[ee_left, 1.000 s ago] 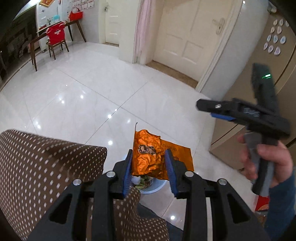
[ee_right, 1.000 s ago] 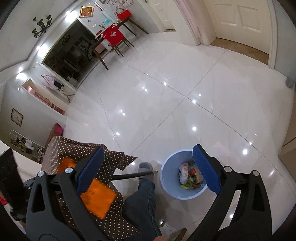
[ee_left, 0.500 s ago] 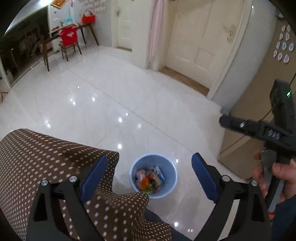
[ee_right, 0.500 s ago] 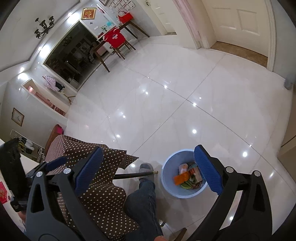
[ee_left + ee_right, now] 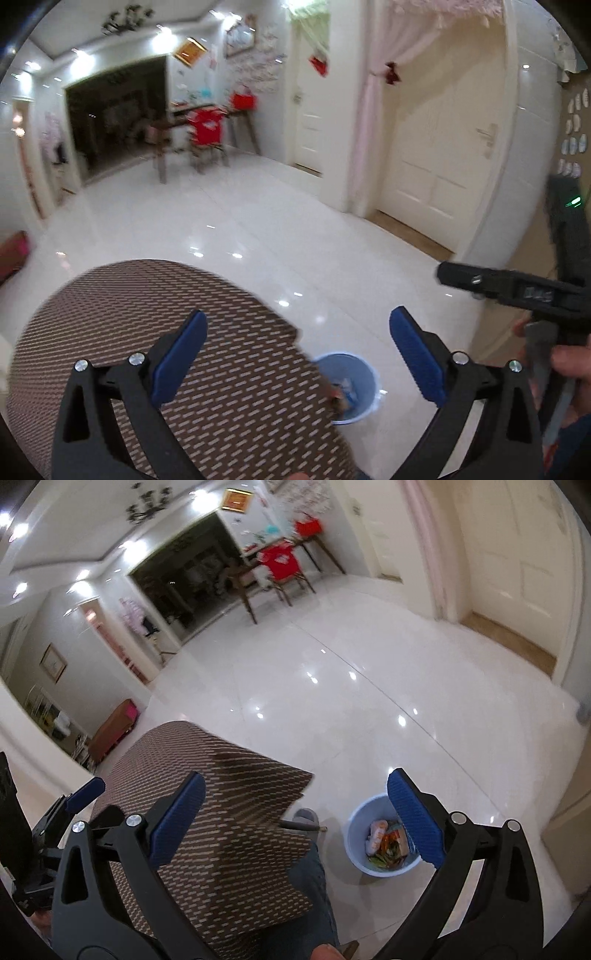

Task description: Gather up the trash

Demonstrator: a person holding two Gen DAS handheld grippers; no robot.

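With both grippers raised over the table [image 5: 229,834], the risk is a careless swing that snags the dotted cloth [image 5: 155,332] or clips the other gripper, since they hang near each other. Left gripper [image 5: 295,350]: jaws have just been opening, now wide, nothing between them. Right gripper [image 5: 295,819]: jaws wide, empty. On the floor beside the table stands the blue bin [image 5: 356,842], holding wrappers [image 5: 386,843], an orange one among them.
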